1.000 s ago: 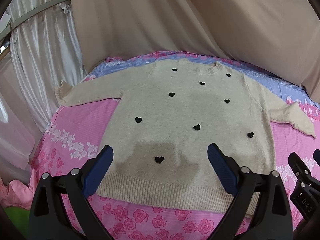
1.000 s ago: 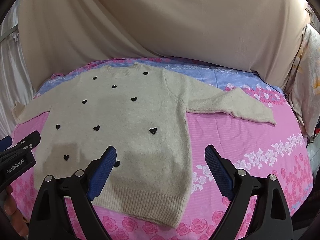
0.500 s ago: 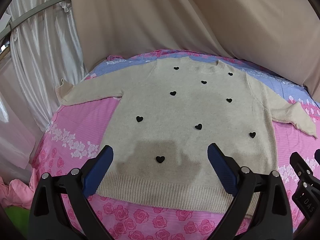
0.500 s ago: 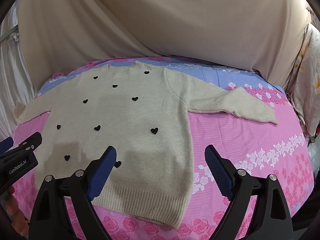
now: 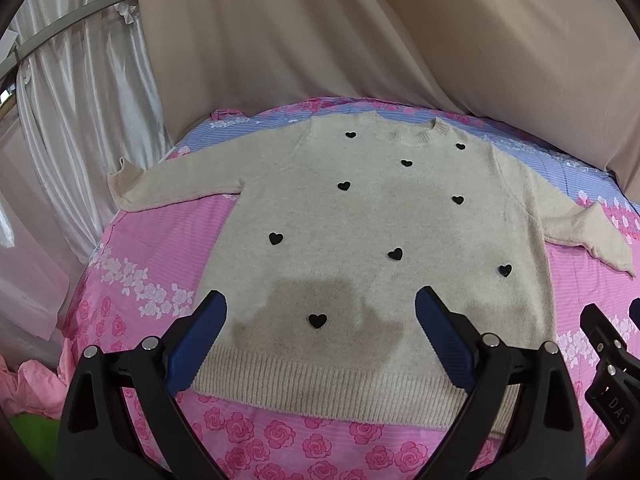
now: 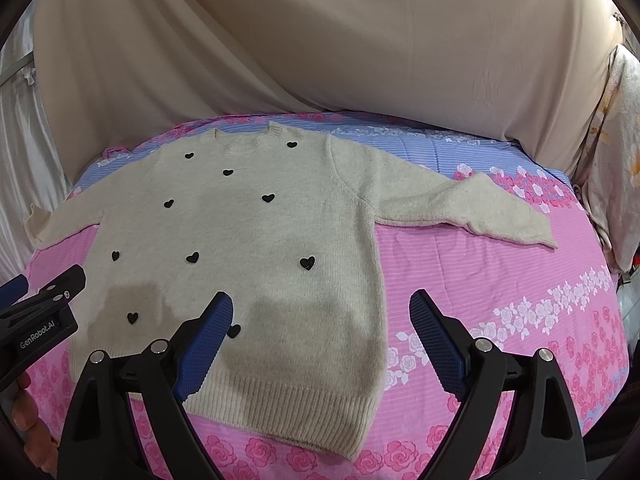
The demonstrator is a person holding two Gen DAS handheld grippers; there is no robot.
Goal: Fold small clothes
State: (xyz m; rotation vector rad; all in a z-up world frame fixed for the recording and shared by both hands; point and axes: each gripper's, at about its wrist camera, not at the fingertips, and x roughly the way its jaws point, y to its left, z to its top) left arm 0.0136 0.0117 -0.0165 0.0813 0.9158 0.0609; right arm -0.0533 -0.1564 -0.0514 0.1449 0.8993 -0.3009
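Barely any change in the last second: the sweater (image 5: 384, 240) still lies flat, sleeves out, on the bed (image 6: 500, 280), left gripper (image 5: 320, 324) and right gripper (image 6: 320, 320) both hovering over its hem, fingers spread and empty, so folding hasn't started.

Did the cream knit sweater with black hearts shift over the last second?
No. The cream knit sweater lies where it did on the pink floral bedsheet.

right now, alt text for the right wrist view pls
A cream sweater with black hearts lies flat, sleeves spread, on a pink floral bedspread. The right tongs hover open over its hem corner, and the left tongs show at the left edge.
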